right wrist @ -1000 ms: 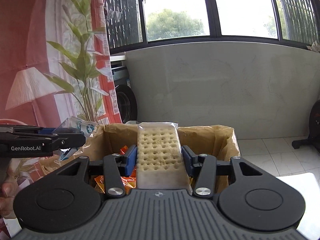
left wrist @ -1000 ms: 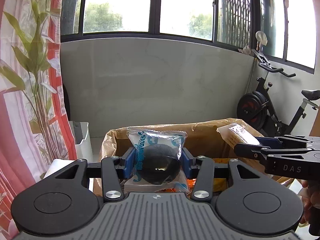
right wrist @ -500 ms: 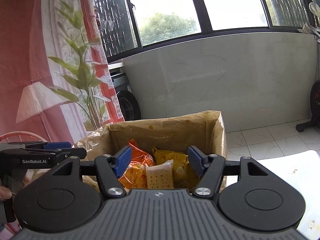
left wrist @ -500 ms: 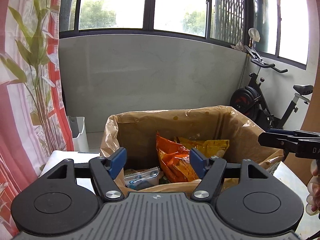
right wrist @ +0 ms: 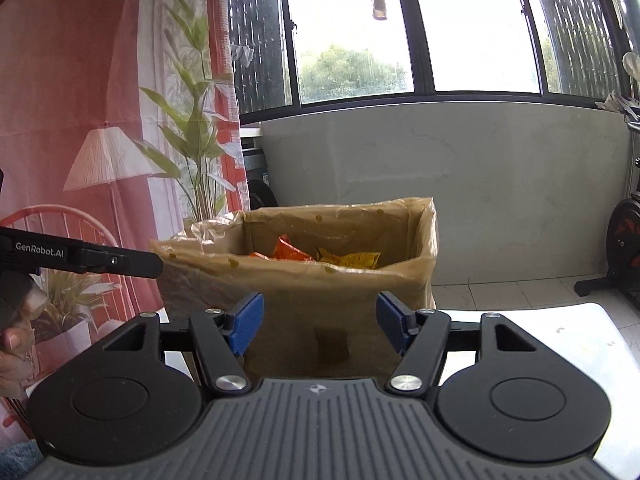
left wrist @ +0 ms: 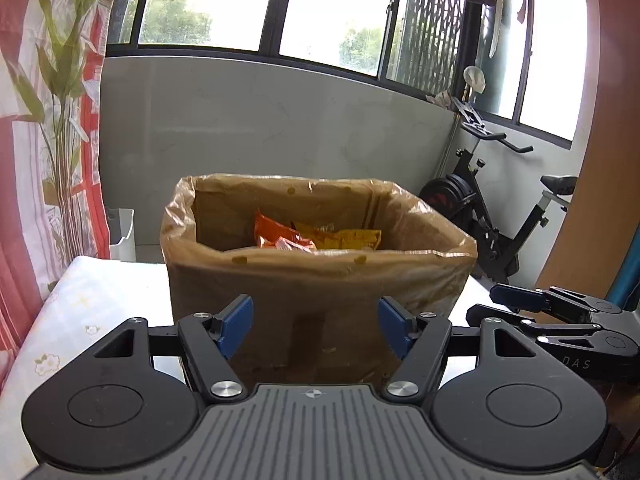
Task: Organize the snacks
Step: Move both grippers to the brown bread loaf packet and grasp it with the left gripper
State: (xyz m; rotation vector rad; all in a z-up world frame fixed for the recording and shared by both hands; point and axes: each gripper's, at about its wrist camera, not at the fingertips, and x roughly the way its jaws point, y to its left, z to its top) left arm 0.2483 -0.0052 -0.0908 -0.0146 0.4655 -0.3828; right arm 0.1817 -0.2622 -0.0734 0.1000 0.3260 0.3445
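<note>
A cardboard box lined with clear plastic stands on the white table. Inside it I see an orange snack bag and a yellow snack bag. My left gripper hangs open and empty in front of the box's near wall. In the right wrist view the same box shows the orange bag and yellow bag. My right gripper is open too, with nothing between its blue pads. Each gripper appears at the side of the other's view.
An exercise bike stands on the floor at the right. A red-and-white curtain with a plant print hangs at the left. A white bin sits behind the table. A person's hand holds the left gripper's handle.
Both grippers let go of their packets, a dark round snack and a pale cracker pack, into the box. Both then drew back and down, so the box now looks farther off.
</note>
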